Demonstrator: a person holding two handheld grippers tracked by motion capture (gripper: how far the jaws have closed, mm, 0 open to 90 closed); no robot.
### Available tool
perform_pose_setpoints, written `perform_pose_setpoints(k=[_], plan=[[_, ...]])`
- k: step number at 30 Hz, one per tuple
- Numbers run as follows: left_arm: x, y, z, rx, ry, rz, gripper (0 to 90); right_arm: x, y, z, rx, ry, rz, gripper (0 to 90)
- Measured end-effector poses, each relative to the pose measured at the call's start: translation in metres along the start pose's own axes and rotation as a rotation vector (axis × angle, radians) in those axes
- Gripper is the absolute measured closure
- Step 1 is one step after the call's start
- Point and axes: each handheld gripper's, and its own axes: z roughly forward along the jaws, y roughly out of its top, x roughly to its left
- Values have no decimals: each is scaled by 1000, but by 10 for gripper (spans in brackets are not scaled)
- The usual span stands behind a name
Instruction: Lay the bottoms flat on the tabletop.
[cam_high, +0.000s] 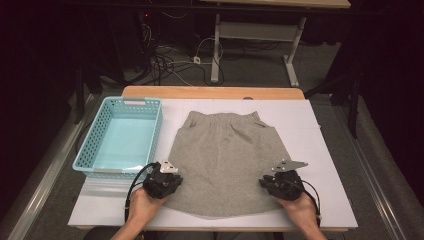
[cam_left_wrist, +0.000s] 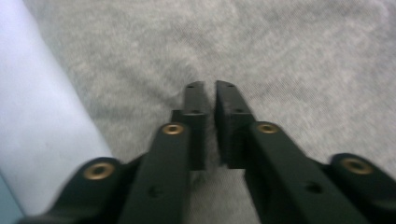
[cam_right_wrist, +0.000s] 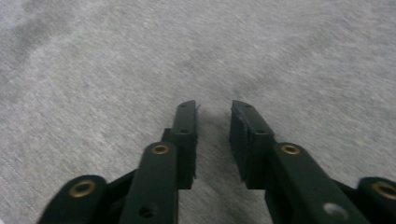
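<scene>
High view: left hand-held gripper (cam_high: 167, 176) clamped on grey skirt (cam_high: 227, 160) hem corner; right hand-held gripper (cam_high: 270, 181) jaws slightly apart over cloth. Close right fully, confirm both layers pinched before lifting.

The skirt (cam_high: 227, 160) lies flat on my surface (cam_high: 325, 165). The basket (cam_high: 87, 150) sits just left of it, by the surface's left edge.

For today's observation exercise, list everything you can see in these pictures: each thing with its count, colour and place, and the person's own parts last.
Skirt: one, grey, flat mid-table.
Basket: one, light blue, left of the skirt.
Table: one, white top, wooden far edge.
Cables: several, dark and white, on the floor beyond.
Left gripper: one, black, jaws nearly closed on the skirt's fabric.
Right gripper: one, black, jaws apart on the fabric.
Hands: two, at the near edge.
</scene>
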Motion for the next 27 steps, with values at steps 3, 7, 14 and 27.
perform_pose_setpoints(k=[3, 7, 14, 27], plan=[[1, -2, -4, 16, -12, -5, 866, 5, 1, 0, 12, 5, -21, 831], [5, -7, -8, 27, -31, -30, 872, 7, 1, 1, 19, 21, -35, 885], [9, -12, -14, 5, -44, -41, 858, 8, 1, 1, 25, 26, -27, 895], [-6, 9, -2, -114, -114, 6, 519, -5, -10, -25, -64, -28, 62, 758]])
